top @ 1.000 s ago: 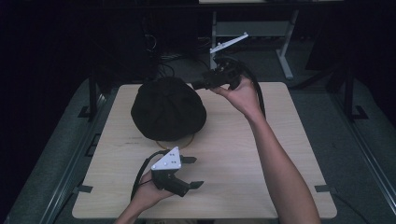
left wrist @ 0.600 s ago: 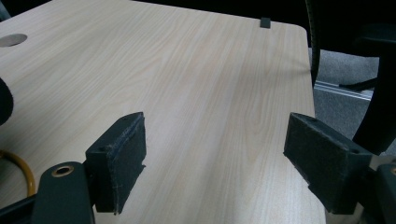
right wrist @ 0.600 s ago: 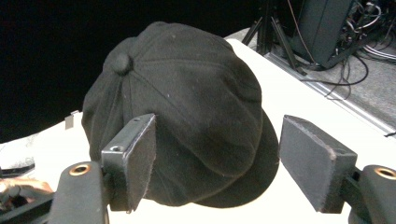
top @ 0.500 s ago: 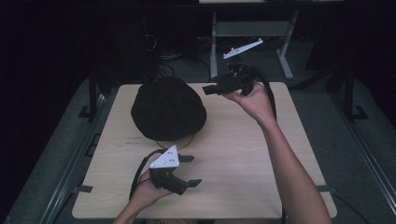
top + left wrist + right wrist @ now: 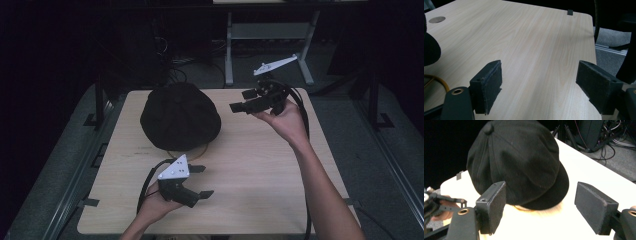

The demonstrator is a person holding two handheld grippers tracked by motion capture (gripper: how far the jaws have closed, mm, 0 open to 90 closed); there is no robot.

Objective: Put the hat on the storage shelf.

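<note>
Pale wood table (image 5: 260, 165) in a dark room, grey floor (image 5: 370, 150) – black cap (image 5: 180, 116) on it, left gripper (image 5: 200, 181) released, right gripper (image 5: 240, 101) just widening, both empty.

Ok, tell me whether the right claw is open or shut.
Open. The right claw has just been opening; its pads stand wide apart with nothing between them, aimed at the black cap on the table.

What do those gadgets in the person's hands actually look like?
Both are black handheld tools. The left gripper and right gripper each carry a pale three-cornered plate and a trailing black cable. Their jaws end in flat, black, felt-like pads. The forearms are bare, no sleeves.
</note>
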